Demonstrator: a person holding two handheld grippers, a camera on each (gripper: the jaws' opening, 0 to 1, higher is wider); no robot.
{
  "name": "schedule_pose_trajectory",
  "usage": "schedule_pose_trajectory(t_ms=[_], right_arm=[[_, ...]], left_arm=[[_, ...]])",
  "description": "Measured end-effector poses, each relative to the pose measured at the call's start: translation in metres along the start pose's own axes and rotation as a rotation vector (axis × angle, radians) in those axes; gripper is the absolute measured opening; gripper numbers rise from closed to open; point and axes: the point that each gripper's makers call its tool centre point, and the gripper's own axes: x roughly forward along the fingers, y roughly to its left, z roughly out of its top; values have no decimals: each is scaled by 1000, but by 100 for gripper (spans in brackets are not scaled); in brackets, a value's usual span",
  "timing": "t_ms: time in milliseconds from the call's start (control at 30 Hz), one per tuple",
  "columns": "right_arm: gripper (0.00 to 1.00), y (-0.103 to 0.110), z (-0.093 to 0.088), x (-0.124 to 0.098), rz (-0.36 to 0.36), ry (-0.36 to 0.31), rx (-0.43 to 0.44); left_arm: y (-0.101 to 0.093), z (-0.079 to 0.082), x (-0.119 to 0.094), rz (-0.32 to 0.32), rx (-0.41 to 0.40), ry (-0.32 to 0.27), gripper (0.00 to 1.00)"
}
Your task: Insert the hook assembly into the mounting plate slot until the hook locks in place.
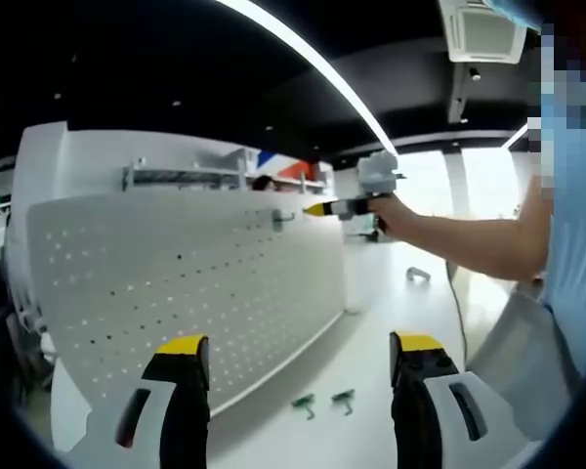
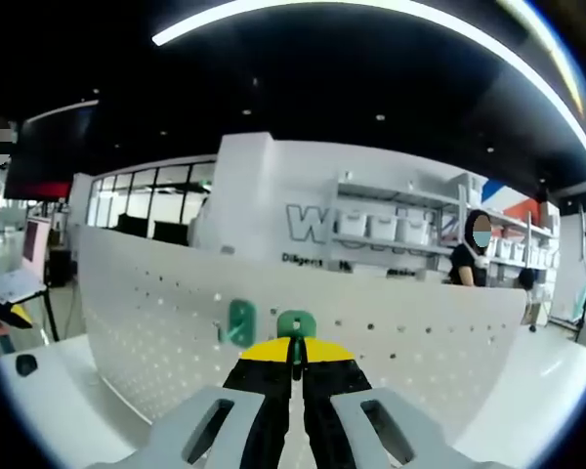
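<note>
**Hook held at the pegboard, not yet seated**

Hook (image 2: pixel 295 326), green, sits pinched between the closed yellow-tipped jaws of the right hand-held gripper (image 2: pixel 295 354), its rounded top poking out just above the tips and right up against the white perforated mounting plate (image 2: pixel 420 332). Whether its tabs have entered a slot cannot be told, since the jaws cover the lower part.

Going left to right in the right gripper view: the plate's left edge, then a second green hook (image 2: pixel 240 322) already hanging on the plate just beside the held one, then bare holes out to the right edge.

In the left gripper view, the left hand-held gripper (image 1: pixel 300 354) hangs open with nothing between its jaws, well back from the plate (image 1: pixel 176 283). Two spare green hooks (image 1: pixel 323 402) lie on the white counter (image 1: pixel 371 313) between the jaws. Further right, a person's forearm reaches to the plate's upper right with the right hand-held gripper (image 1: pixel 317 209).

Likely trouble from here:
- The tabs may miss the holes, because the jaws hide them; the hook would then skid on the face.
- Pushing hard could rock or shove the standing plate, as the left gripper is not bracing it.
- Letting go before the lock catches would drop the hook behind or below the plate.
</note>
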Motion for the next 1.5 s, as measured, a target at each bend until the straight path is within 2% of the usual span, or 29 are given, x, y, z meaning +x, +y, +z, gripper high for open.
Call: schedule_pose_trajectory(t_ms=[700,1167,1500], right_arm=[[1,-4,-5,22,-43,1,35],[1,-5,-10,26,-51,14,37],[1,-5,-12,28,-65,22,9]], left_arm=[[8,-5,0,4,-12,10,75],[11,-10,0,-1,-20,17,74],[11,-12,-1,-1,-25,17,73]])
